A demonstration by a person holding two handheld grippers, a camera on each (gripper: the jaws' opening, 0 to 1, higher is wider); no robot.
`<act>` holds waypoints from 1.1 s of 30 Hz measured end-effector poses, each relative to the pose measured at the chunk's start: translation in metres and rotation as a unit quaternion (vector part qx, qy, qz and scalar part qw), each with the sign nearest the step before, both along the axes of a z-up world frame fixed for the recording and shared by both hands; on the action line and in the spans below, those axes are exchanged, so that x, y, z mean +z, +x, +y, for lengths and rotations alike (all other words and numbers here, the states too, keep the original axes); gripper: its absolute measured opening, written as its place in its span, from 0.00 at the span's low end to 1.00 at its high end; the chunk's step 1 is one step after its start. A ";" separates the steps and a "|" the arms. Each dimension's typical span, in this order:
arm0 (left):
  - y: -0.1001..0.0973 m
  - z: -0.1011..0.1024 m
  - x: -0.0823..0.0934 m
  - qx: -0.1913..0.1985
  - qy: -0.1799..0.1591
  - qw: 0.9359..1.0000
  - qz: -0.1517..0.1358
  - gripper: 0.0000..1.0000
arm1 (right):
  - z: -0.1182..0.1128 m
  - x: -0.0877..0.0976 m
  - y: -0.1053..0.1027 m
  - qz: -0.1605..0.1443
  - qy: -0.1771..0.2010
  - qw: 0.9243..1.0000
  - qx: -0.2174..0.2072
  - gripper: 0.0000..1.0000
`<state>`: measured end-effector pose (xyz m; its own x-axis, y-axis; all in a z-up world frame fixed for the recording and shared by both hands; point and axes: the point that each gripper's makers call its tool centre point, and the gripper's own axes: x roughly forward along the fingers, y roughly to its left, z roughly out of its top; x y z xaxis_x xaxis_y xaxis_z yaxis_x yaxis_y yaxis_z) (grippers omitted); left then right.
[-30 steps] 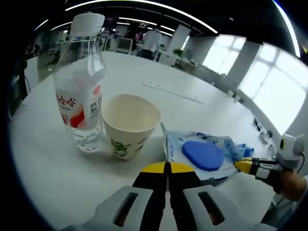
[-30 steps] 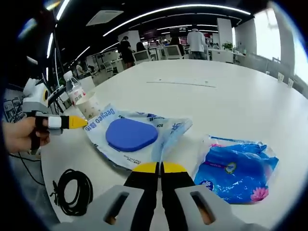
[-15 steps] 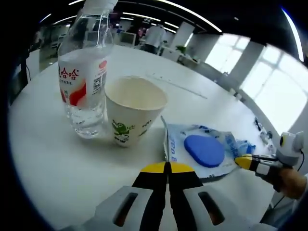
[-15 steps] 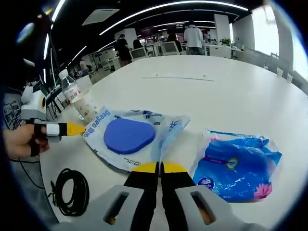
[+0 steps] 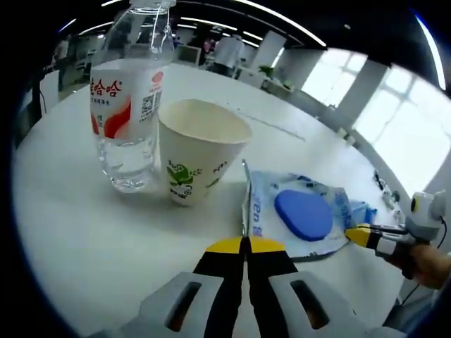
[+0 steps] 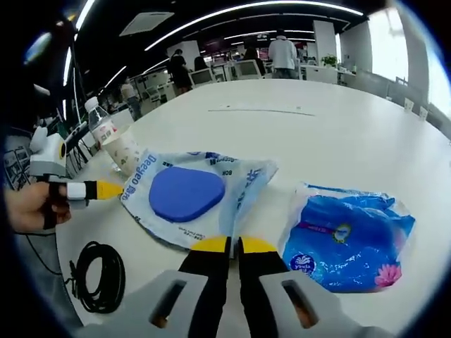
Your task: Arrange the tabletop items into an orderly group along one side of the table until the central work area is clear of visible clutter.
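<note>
Left tongs (image 5: 246, 245) pressed together, unloaded | right tongs (image 6: 227, 244) pressed together, unloaded | bottle (image 5: 130, 105) and cup (image 5: 199, 158) grouped at worktop (image 5: 84, 239) edge.

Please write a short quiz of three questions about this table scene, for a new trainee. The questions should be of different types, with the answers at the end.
1. True or false: the white paper cup with green print stands upright beside the clear plastic water bottle with a red label.
2. Which item lies coiled on the white round table near the left gripper?
A. a coiled black cable
B. a metal spoon
C. a red towel
3. Fill in: the wipes pack with the blue oval lid lies next to a ____ plastic packet with a pink flower.

Key
1. True
2. A
3. blue
</note>
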<state>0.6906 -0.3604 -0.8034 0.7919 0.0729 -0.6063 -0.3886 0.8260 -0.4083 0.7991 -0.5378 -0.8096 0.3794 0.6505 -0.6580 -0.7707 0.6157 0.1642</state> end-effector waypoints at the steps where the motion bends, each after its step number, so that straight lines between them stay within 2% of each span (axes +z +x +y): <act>1: 0.000 0.000 0.000 -0.001 0.001 1.000 0.000 0.00 | 0.000 0.000 0.000 0.001 0.000 1.000 0.000 0.02; 10: -0.001 0.000 0.001 -0.003 0.008 1.000 0.002 0.00 | 0.001 0.001 -0.002 -0.004 -0.008 1.000 0.000 0.02; 14: 0.001 0.001 0.004 -0.005 0.028 1.000 -0.002 0.00 | 0.001 0.004 -0.002 -0.029 -0.021 0.999 0.002 0.07; 17: 0.004 0.000 0.013 -0.003 0.033 0.999 -0.019 0.16 | 0.001 0.009 -0.001 -0.040 -0.019 0.999 -0.002 0.17; 19: 0.004 0.001 0.018 -0.006 0.048 0.999 -0.019 0.19 | 0.003 0.020 -0.004 -0.056 -0.015 0.998 0.007 0.19; 22: 0.002 -0.001 0.024 -0.009 0.043 0.999 -0.024 0.25 | 0.007 0.034 -0.004 -0.081 0.002 0.997 0.016 0.22; 24: 0.001 -0.001 0.026 -0.007 0.032 0.999 -0.027 0.37 | 0.011 0.039 -0.005 -0.076 0.019 0.997 0.017 0.26; 26: -0.002 0.000 0.027 -0.004 0.032 0.999 -0.023 0.47 | 0.019 0.048 -0.011 -0.064 0.055 0.996 0.018 0.33; 30: -0.008 -0.002 0.033 -0.016 0.037 0.999 -0.022 0.51 | 0.020 0.056 -0.017 -0.069 0.061 0.995 0.024 0.42; 33: -0.011 0.001 0.039 -0.005 0.033 0.999 -0.021 0.66 | 0.020 0.058 -0.018 -0.067 0.063 0.995 0.025 0.46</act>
